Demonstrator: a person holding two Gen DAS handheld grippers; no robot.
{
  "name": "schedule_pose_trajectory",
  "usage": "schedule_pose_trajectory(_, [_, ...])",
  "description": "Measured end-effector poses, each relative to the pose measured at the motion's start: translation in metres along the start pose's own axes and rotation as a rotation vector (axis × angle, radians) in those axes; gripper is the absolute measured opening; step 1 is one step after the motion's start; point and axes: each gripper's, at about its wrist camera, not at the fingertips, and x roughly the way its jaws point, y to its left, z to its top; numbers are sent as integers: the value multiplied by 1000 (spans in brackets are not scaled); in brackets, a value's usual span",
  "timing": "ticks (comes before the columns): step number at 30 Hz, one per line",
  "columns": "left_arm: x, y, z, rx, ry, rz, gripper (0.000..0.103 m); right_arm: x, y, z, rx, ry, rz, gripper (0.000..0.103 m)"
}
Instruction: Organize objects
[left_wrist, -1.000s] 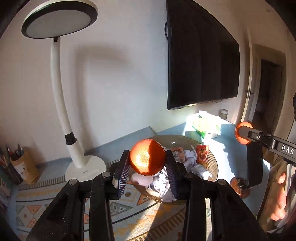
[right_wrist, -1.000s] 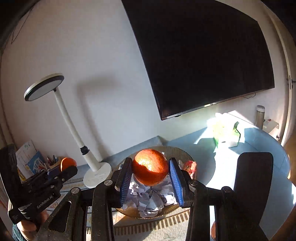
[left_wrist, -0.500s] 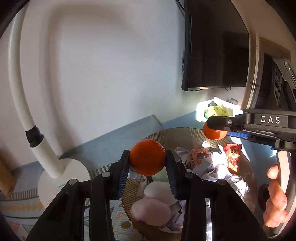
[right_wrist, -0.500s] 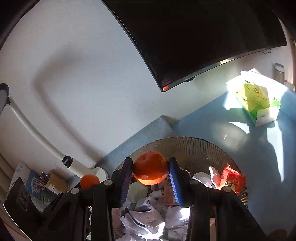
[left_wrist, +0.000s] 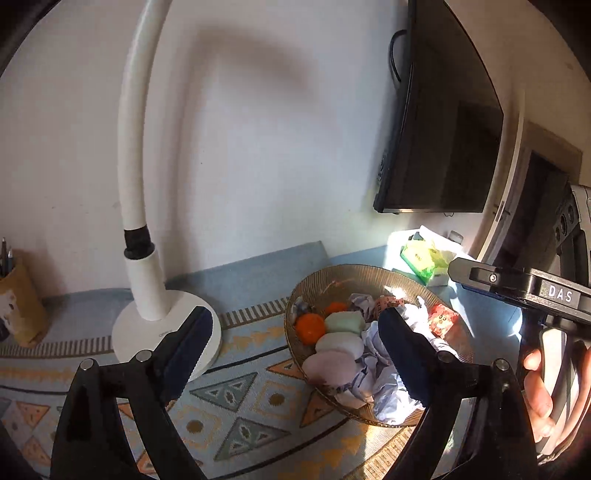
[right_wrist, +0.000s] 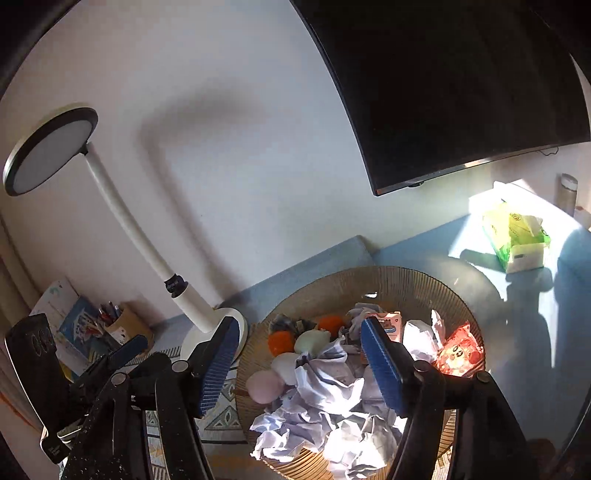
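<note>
A white desk lamp (right_wrist: 110, 206) with a round head is seen standing on a patterned mat (left_wrist: 236, 402) against a pale wall (right_wrist: 236, 122). A dark television (right_wrist: 454, 85) is mounted above a blue surface (right_wrist: 480, 273), where a green tissue pack (right_wrist: 517, 236) is lit by sunlight. A pen holder (left_wrist: 18, 299) is set at the far left.

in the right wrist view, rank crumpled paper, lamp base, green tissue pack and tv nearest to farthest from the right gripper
1. crumpled paper, in the basket right between the open fingers of the right gripper.
2. lamp base, just behind the left fingertip.
3. green tissue pack, far right on the blue surface.
4. tv, up on the wall.
</note>
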Motion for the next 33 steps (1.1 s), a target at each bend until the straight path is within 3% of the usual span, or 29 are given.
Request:
schedule_pose_trajectory(2, [-32, 11, 1, -24, -13, 73, 91, -17, 30, -6, -58, 0, 20, 67])
schedule_pose_trajectory(6, [-105, 23, 1, 7, -74, 314, 92, -42, 94, -23, -157, 14, 110, 67])
schedule_pose_trajectory(7, [-122, 22, 1, 30, -95, 362, 93, -46, 109, -30, -178, 14, 133, 67])
schedule_pose_trajectory(8, [-138, 24, 1, 52, -112, 405, 103, -48, 123, -36, -199, 15, 148, 67])
schedule_pose_trajectory(10, [-160, 27, -8, 75, -130, 450, 103, -45, 144, -54, -232, 28, 169, 67])
schedule_pose_trajectory(12, [-168, 36, -27, 60, -120, 465, 103, -32, 156, -77, -244, 51, 163, 67])
schedule_pose_trajectory(14, [-160, 47, -56, 32, -75, 492, 102, -12, 161, -103, -273, 56, 73, 67])
schedule_pose_trajectory(17, [-129, 63, -95, 48, 18, 536, 102, 24, 160, -136, -316, 90, -51, 67])
schedule_pose_trajectory(19, [-109, 71, -114, 55, 56, 550, 102, 49, 149, -146, -295, 160, -54, 67])
schedule_pose_trajectory(27, [-53, 102, -132, -99, 158, 478, 102, 112, 120, -162, -294, 270, -150, 67])
schedule_pose_trajectory(30, [-47, 110, -136, -147, 207, 513, 102, 121, 125, -170, -343, 263, -172, 67])
schedule_pose_trajectory(33, [-45, 109, -141, -150, 211, 494, 102, 125, 128, -172, -364, 260, -183, 67])
